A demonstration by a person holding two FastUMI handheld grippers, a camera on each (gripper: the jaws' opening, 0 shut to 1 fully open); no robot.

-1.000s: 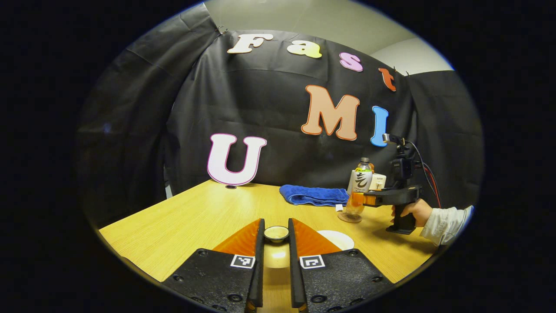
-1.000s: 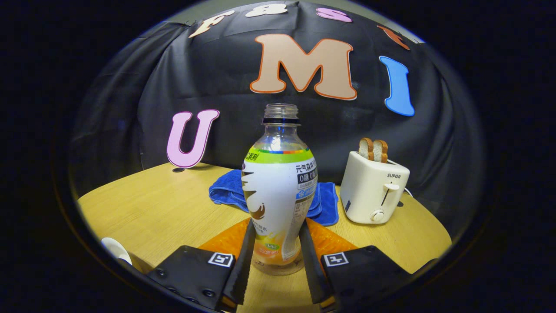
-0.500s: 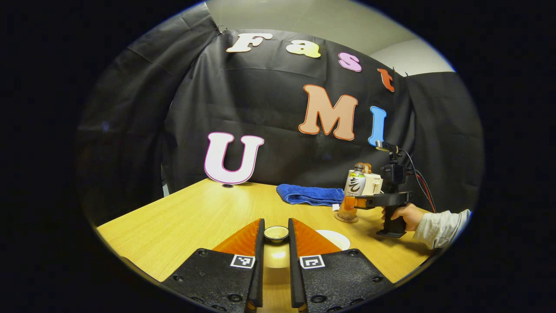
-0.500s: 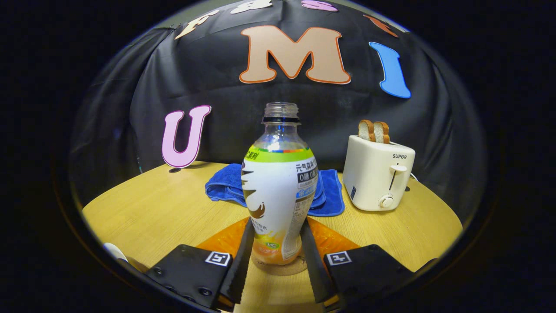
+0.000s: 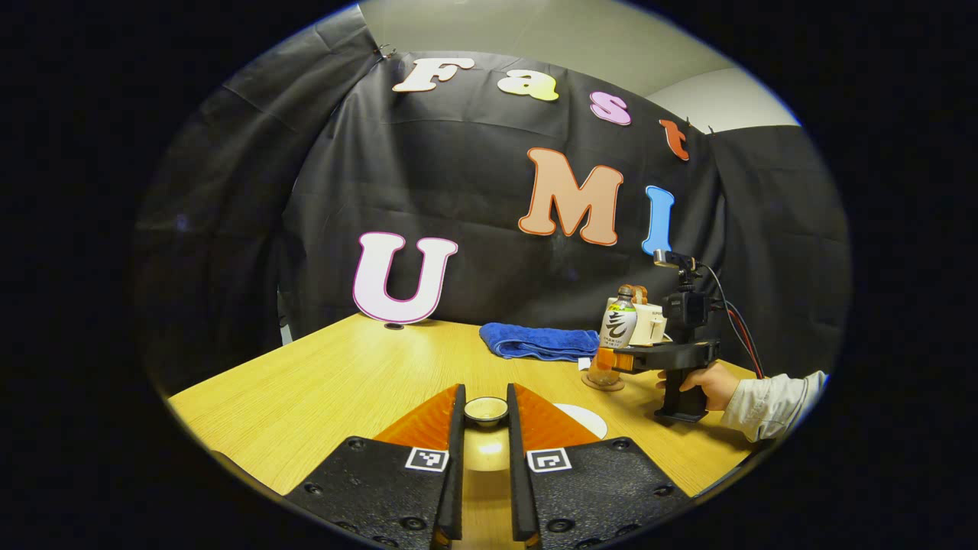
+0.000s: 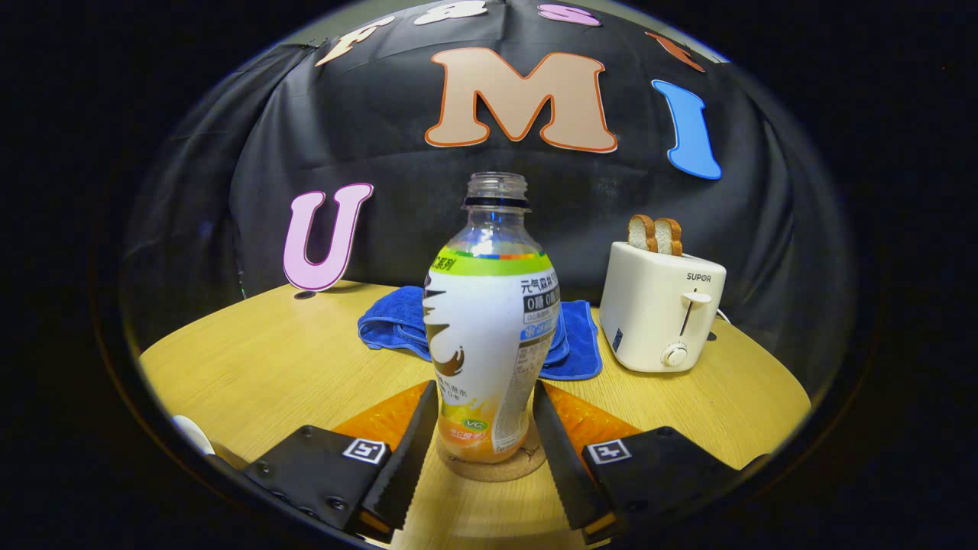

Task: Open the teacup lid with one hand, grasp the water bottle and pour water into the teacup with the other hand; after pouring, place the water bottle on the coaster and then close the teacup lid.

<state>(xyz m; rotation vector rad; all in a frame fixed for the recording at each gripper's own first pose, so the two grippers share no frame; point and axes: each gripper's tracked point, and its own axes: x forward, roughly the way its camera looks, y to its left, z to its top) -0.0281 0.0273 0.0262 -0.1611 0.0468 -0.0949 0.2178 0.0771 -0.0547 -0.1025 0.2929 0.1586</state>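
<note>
My left gripper (image 5: 485,391) is shut on the teacup lid (image 5: 486,411), whose round knob sits between the fingers, held above the table. The white teacup (image 5: 584,418) lies just right of those fingers; its rim also peeks in low at the left of the right gripper view (image 6: 192,434). The clear, uncapped water bottle (image 6: 493,336) with a white label stands upright on the round cork coaster (image 6: 493,467). My right gripper (image 6: 484,386) is open around its base, a gap on each side. From the left gripper view, the bottle (image 5: 617,328), coaster (image 5: 602,382) and right gripper (image 5: 623,357) are far right.
A white toaster (image 6: 661,305) with two slices of bread stands right of the bottle. A folded blue towel (image 6: 397,325) lies behind it, near the cloth wall. A hand (image 5: 714,382) in a pale sleeve holds the right gripper. The wooden table (image 5: 344,382) stretches bare to the left.
The bottle came down onto the coaster, and the right gripper's fingers spread off its sides. The left gripper stayed shut on the lid, barely moving.
</note>
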